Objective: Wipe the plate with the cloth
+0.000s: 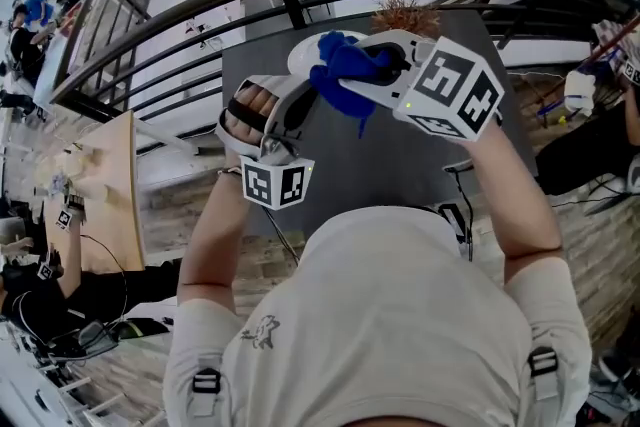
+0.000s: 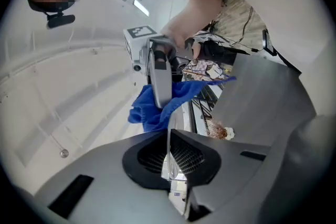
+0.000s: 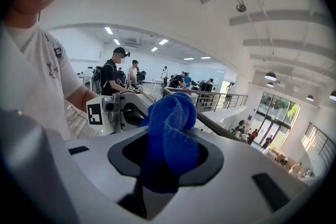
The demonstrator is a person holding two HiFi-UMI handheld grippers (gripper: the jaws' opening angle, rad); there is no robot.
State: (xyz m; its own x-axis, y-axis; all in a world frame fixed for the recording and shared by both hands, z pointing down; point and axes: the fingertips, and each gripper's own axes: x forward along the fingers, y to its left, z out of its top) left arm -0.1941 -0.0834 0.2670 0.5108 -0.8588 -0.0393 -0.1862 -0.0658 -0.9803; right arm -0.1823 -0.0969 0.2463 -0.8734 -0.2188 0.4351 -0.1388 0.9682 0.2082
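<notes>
The left gripper point(image 2: 169, 136) is clenched on the rim of the white plate point(image 1: 305, 53) and holds it up off the dark table point(image 1: 380, 155). The plate stands on edge, so the left gripper view shows it only as a thin line running out from between the jaws. The right gripper point(image 3: 167, 162) grasps the blue cloth point(image 3: 173, 123), which is bunched into a thick wad bulging out past its jaws. The grippers meet above the table. The cloth lies against the plate just beyond the left gripper's jaws, and a corner of it hangs down below the right gripper.
</notes>
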